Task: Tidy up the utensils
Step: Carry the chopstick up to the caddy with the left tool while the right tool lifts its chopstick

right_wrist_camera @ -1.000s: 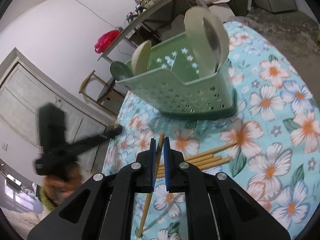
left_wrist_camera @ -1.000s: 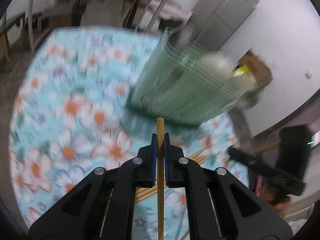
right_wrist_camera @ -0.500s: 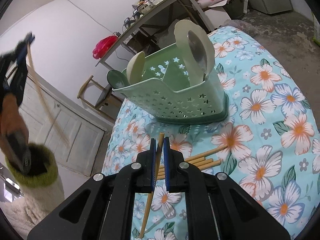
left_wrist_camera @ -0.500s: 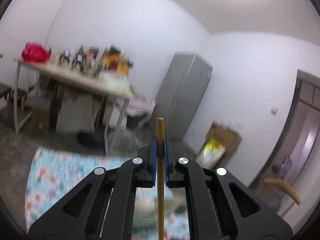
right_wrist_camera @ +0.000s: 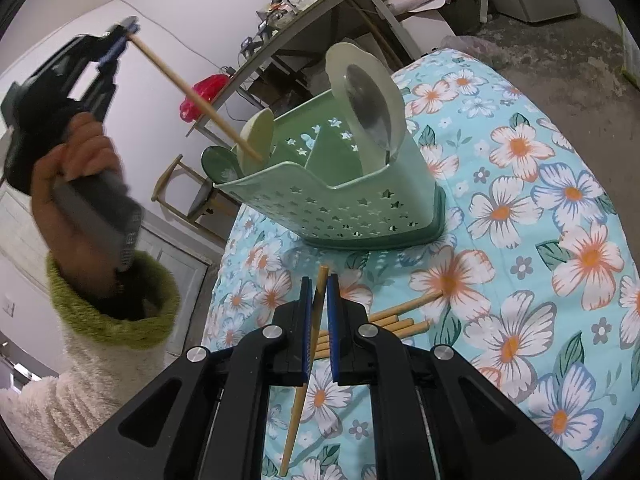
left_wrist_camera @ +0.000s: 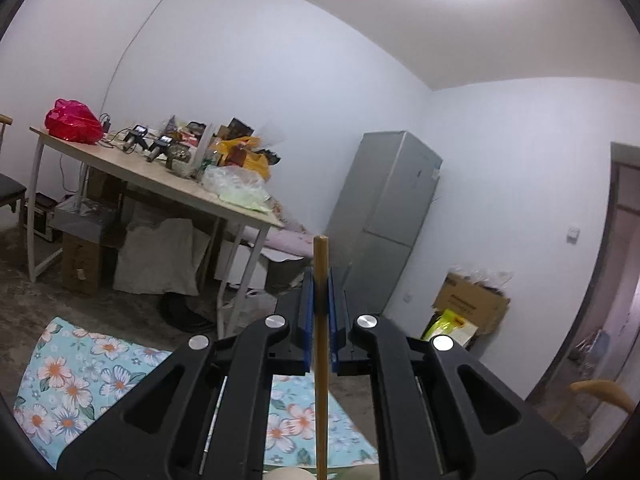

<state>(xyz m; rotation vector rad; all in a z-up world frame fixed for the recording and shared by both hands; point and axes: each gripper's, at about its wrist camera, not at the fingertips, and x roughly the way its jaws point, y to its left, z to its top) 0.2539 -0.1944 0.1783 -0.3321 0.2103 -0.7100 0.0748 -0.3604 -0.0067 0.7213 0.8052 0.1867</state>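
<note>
Since half a second ago your left gripper [right_wrist_camera: 120, 40] has tipped its chopstick [right_wrist_camera: 192, 96] down, so the lower tip now sits just inside the left end of the green utensil caddy [right_wrist_camera: 332, 208], beside the pale spoon [right_wrist_camera: 256, 136] and the dark green one [right_wrist_camera: 218, 166]. Before that, the stick hung out over the floor to the left, clear of the caddy. Your left wrist view has barely shifted and is now sharp: the cluttered side table [left_wrist_camera: 160, 184], the grey fridge [left_wrist_camera: 384, 216] and the room's walls, with a strip of the floral cloth [left_wrist_camera: 80, 380] at the bottom.

Your left gripper's blue pads [left_wrist_camera: 307, 320] are clamped on the chopstick, which runs straight up between them and pokes out a little past the tips.

Your right gripper [right_wrist_camera: 319, 320] has hardly moved. Its fingers are pinched on a second chopstick [right_wrist_camera: 304, 368], which crosses the gap at a slant, top end just past the fingertips, lower end trailing toward the camera. It hovers above the cloth, short of the caddy. A loose bundle of chopsticks [right_wrist_camera: 392, 316] lies flat on the cloth just right of the fingertips. A large pale ladle [right_wrist_camera: 364, 100] stands in the caddy's right end.
</note>
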